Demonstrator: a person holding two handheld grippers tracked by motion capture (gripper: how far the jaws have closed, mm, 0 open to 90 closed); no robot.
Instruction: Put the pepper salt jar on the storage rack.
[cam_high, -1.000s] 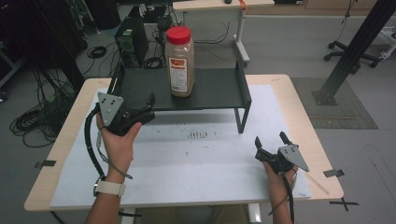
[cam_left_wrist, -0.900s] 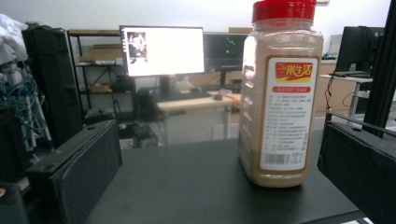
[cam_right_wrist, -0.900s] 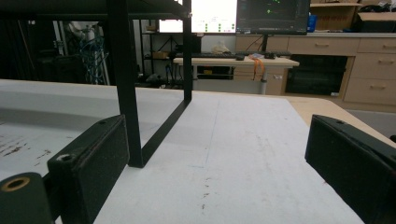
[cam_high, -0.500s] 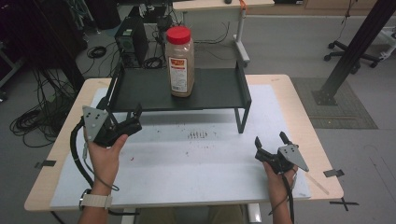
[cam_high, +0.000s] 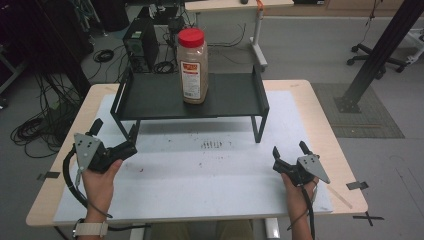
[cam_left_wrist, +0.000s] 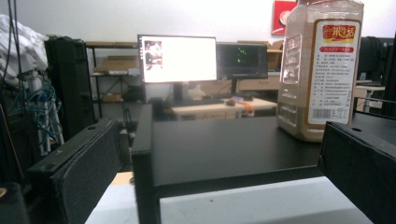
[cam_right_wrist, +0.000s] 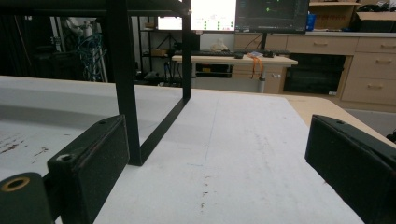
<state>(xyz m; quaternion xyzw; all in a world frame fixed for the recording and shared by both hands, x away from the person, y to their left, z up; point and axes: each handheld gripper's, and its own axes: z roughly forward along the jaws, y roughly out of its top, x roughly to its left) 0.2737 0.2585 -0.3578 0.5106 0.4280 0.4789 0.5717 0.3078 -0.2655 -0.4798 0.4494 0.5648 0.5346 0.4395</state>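
Tongs (cam_high: 114, 143) near red-lidded spice jar (cam_high: 193, 67)

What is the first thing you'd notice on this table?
The tall spice jar with its red lid stands alone in the middle of the black shelf at the table's far side. Nearer, the left gripper and right gripper sit open and empty, one at each side.

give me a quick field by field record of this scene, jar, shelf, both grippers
jar: red-lidded spice jar, upright on the shelf, held by nothing
shelf: black metal shelf on legs, on the white mat
left gripper: left gripper open, empty, low near the shelf's left leg, jaws facing the shelf
right gripper: right gripper open, empty, at the mat's right near edge
contact: neither gripper touches the jar
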